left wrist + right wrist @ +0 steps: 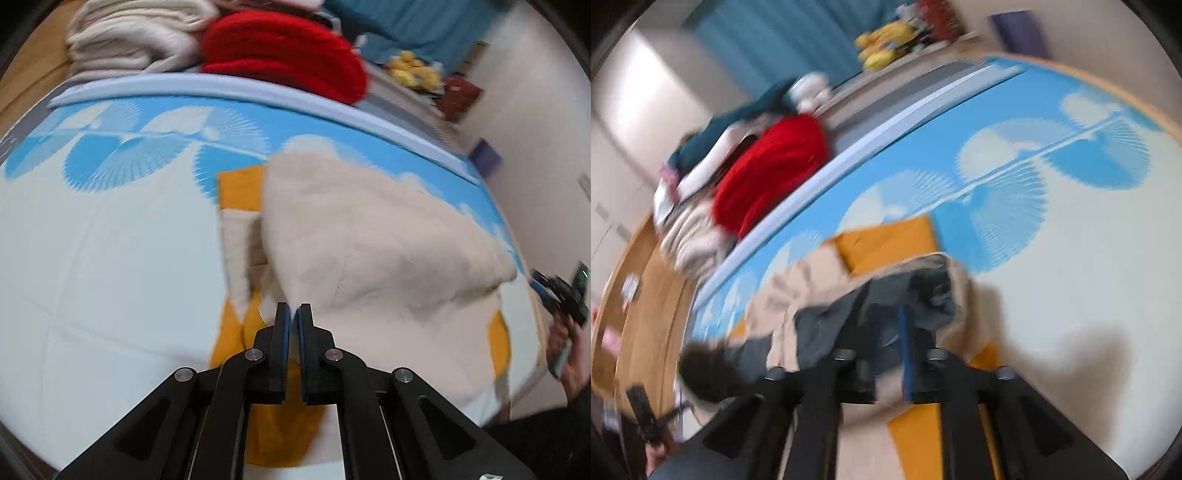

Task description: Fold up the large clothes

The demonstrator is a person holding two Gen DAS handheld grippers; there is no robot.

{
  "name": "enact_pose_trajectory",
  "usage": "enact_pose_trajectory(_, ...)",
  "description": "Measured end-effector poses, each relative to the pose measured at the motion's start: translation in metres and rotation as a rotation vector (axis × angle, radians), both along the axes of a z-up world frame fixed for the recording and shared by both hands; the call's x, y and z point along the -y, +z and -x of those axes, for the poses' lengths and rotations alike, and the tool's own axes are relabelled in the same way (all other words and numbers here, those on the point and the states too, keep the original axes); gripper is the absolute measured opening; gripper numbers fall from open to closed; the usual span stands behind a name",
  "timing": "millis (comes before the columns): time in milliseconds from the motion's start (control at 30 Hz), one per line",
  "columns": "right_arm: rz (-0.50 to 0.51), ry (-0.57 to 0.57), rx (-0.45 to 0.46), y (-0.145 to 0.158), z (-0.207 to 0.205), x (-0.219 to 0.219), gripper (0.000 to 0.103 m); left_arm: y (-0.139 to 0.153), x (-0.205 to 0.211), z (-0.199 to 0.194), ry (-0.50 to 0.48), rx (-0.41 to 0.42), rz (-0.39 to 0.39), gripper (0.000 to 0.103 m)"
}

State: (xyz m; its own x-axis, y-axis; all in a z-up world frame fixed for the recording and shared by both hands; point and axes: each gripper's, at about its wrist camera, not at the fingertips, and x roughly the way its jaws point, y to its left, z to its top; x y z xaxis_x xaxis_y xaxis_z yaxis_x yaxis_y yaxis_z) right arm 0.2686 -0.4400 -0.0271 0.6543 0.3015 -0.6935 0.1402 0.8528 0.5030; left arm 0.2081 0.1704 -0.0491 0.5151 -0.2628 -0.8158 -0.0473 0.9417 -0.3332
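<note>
Blue-and-white patterned bed sheet (110, 258) is spread over the bed, with a pale blue raised edge (258, 88) along its far side. Behind that edge, a folded cream pile (133, 40) and a folded red garment (280, 51) are stacked side by side; a teal curtain (417, 26) and yellow items (413, 70) are seen further back.

Cream-and-mustard garment (369, 251) is laid on the sheet, its cream upper layer raised and folded over toward the middle, mustard panels exposed at the far edge and near edge.

Left gripper (294, 314): fingers (282, 332) nearly closed, only a thin gap shown, a cream fabric edge pinched between the tips.

Right gripper (886, 321): view heavily motion-blurred. Grey lining and cream fabric of the garment (923, 291) are bunched around the fingers (905, 347); finger spacing and grasp cannot be told. From the left view, the right gripper (561, 291) is seen at the garment's right edge, held in a hand (569, 354).
</note>
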Motion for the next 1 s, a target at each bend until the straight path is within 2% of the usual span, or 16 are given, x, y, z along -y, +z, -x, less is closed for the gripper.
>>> enact_pose_trajectory(33,0.015,-0.019,-0.011,0.0,-0.002,0.0,0.045,0.0,-0.004,-0.002,0.021,-0.006,0.008,0.004)
enact_pose_trajectory(67,0.035,-0.034,-0.031,-0.004,-0.005,0.0,0.05,-0.002,-0.008,-0.004,0.044,-0.018,0.036,0.009)
enact_pose_trajectory(167,0.078,-0.028,-0.105,-0.022,-0.012,0.0,0.052,-0.01,-0.02,-0.01,0.1,-0.051,0.12,0.04)
enact_pose_trajectory(200,0.092,-0.019,-0.138,-0.031,-0.016,-0.002,0.052,-0.011,-0.023,-0.01,0.113,-0.06,0.133,0.044)
enact_pose_trajectory(367,0.165,0.058,-0.239,-0.073,-0.027,-0.005,0.052,-0.036,-0.05,-0.017,0.184,-0.164,0.197,0.047)
enact_pose_trajectory(467,0.215,0.104,-0.28,-0.088,-0.031,-0.009,0.052,-0.047,-0.047,-0.024,0.163,-0.2,0.219,0.047)
enact_pose_trajectory(600,0.283,0.161,-0.293,-0.099,-0.034,-0.021,0.052,-0.06,-0.031,-0.037,0.091,-0.233,0.149,0.047)
enact_pose_trajectory(667,0.305,0.174,-0.276,-0.098,-0.034,-0.025,0.037,-0.067,-0.021,-0.045,0.052,-0.249,0.106,0.047)
enact_pose_trajectory(700,0.31,0.181,-0.266,-0.096,-0.034,-0.027,0.015,-0.07,-0.016,-0.049,0.037,-0.247,0.084,0.045)
enact_pose_trajectory(767,0.309,0.178,-0.227,-0.087,-0.03,-0.029,0.01,-0.072,-0.01,-0.054,0.011,-0.229,0.049,0.043)
enact_pose_trajectory(833,0.279,0.142,-0.168,-0.072,-0.025,-0.024,0.007,-0.071,-0.005,-0.057,-0.027,-0.213,0.039,0.028)
enact_pose_trajectory(867,0.258,0.12,-0.15,-0.066,-0.023,-0.02,0.006,-0.069,-0.004,-0.058,-0.043,-0.204,0.042,0.006)
enact_pose_trajectory(933,0.19,0.059,-0.11,-0.055,-0.018,-0.01,0.005,-0.056,-0.004,-0.057,-0.061,-0.147,0.008,0.003)
enact_pose_trajectory(1000,0.173,0.025,-0.073,-0.045,-0.016,-0.008,0.005,-0.041,-0.011,-0.055,-0.042,-0.092,0.009,0.002)
